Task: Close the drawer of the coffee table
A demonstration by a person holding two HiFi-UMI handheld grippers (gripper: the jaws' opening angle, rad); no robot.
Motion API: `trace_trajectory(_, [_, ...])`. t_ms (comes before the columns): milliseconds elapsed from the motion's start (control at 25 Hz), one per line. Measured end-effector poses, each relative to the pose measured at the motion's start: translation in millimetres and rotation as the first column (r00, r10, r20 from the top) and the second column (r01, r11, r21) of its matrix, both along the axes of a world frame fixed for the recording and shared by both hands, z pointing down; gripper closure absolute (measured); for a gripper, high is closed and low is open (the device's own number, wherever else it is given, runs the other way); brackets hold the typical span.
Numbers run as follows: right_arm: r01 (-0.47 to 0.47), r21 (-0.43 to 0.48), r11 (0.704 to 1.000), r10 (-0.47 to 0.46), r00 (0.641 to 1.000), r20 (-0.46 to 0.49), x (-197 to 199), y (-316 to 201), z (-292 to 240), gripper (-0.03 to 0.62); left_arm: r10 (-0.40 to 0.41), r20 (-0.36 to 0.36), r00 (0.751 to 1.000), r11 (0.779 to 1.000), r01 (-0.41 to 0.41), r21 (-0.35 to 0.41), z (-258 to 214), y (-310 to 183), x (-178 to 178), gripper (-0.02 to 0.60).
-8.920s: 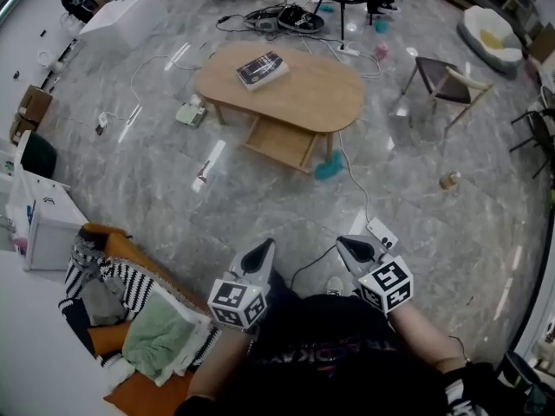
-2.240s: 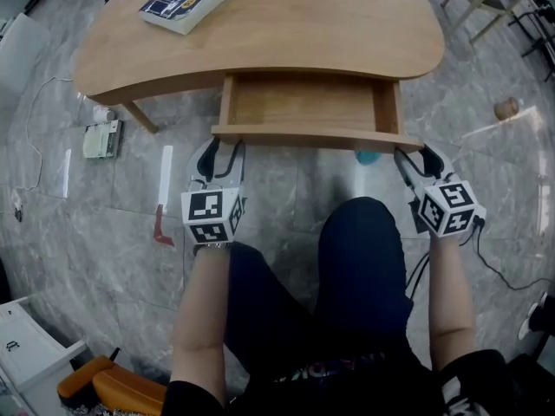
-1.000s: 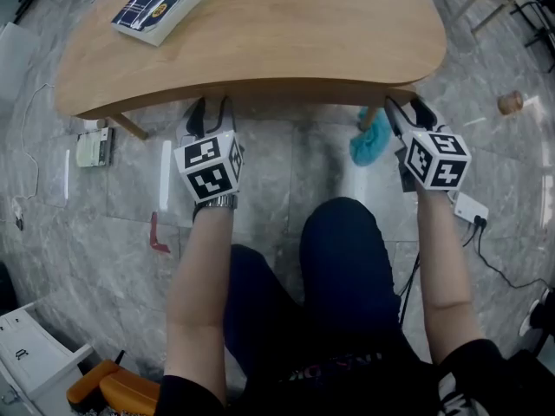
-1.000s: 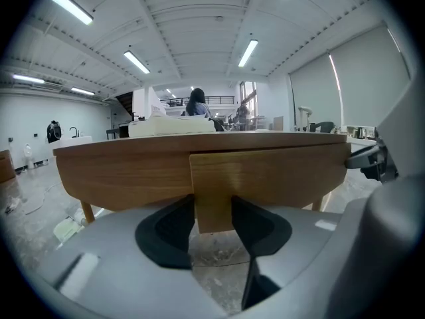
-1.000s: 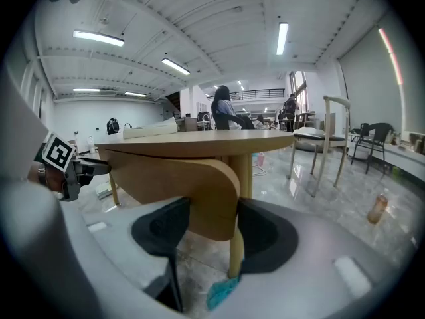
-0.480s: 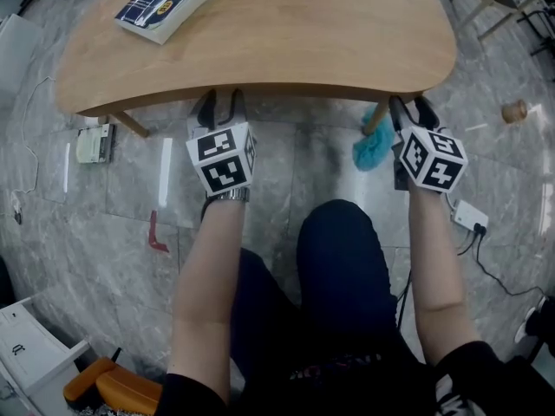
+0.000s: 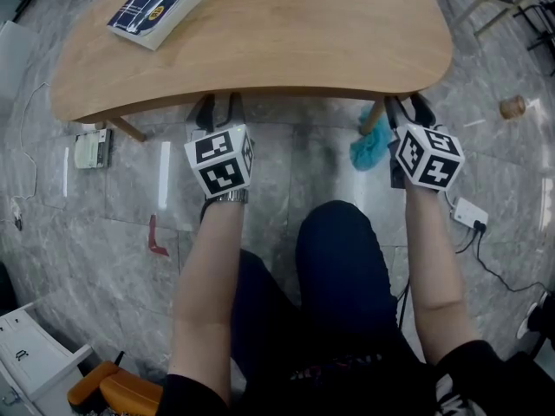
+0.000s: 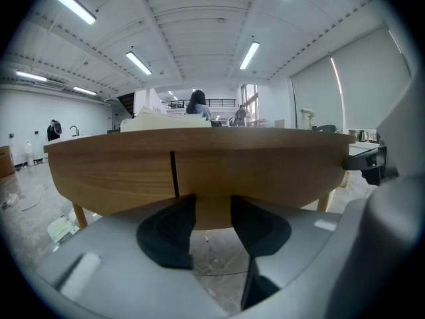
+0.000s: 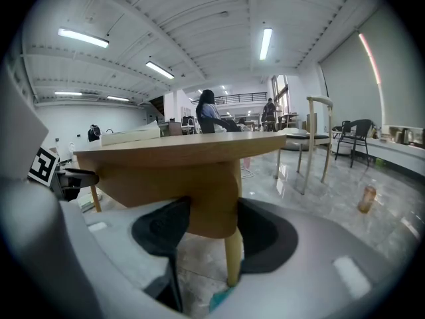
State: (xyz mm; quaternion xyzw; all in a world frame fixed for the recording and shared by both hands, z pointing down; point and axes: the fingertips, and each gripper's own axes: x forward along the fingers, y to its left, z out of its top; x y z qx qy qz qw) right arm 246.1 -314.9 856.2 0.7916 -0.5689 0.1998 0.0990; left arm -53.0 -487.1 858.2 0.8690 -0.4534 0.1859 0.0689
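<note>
The oval wooden coffee table point(image 7: 260, 33) fills the top of the head view. Its drawer front point(image 8: 252, 171) sits flush in the apron, with a dark seam at its left end. My left gripper point(image 7: 217, 109) is at the table's front edge, left of centre. Its jaws stand open point(image 8: 212, 221) with the wood of the drawer front showing in the gap. My right gripper point(image 7: 406, 111) is at the right end of the apron beside a table leg point(image 9: 232, 258). It is open too point(image 9: 214, 224), with nothing held.
A book point(image 7: 160, 3) lies on the table's far left. On the floor lie a teal fluffy thing point(image 7: 368, 146), a white power strip point(image 7: 468, 213) with its cable, a small cup point(image 7: 512, 107) and a flat device point(image 7: 87, 150). A chair point(image 9: 315, 138) stands to the right.
The drawer, which was pulled out about two seconds ago, now sits in under the table top, and both grippers have followed it to the table's edge. In the last second they barely moved.
</note>
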Motion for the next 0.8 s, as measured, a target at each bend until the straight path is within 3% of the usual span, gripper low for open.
trace_trajectory(120, [0.007,-0.037,0.999,-0.008,0.999,-0.038,-0.7,0.6,1.0,0.372,-0.001,-0.004,1.0,1.0,0.001,0.005,-2.2,2.9,-1.2,0.426])
trace_trajectory(240, [-0.006,-0.067,0.998,0.001,0.998,-0.065,-2.7,9.1,0.1,0.385,0.004,-0.019,1.0,1.0,-0.004,0.017,-7.7,10.2,-2.9,0.575])
trace_trajectory(280, [-0.012,-0.064,0.998,0.008,0.998,-0.061,-4.1,14.6,-2.0,0.412,0.012,-0.023,1.0,1.0,-0.011,0.019,-10.3,13.8,-3.3,0.575])
trace_trajectory(320, [-0.009,-0.06,0.998,0.006,0.999,-0.053,-7.3,20.0,-4.7,0.54,0.018,-0.024,1.0,1.0,-0.018,0.018,-13.2,17.7,-4.1,0.575])
trace_trajectory(360, [0.005,-0.061,0.998,-0.008,0.999,-0.043,-13.1,24.1,-7.4,0.592,0.022,-0.022,1.0,1.0,-0.021,0.012,-16.3,21.7,-5.6,0.575])
trace_trajectory(520, [0.115,-0.125,0.985,-0.117,0.993,-0.009,-51.4,25.9,-25.0,0.592,0.008,-0.004,1.0,0.998,-0.008,-0.064,-29.0,40.3,-16.8,0.575])
trace_trajectory(800, [0.308,-0.243,0.92,-0.306,0.951,0.045,-127.3,48.4,-124.8,0.592,-0.03,0.021,0.999,0.969,0.034,-0.243,-100.0,109.8,-41.1,0.575])
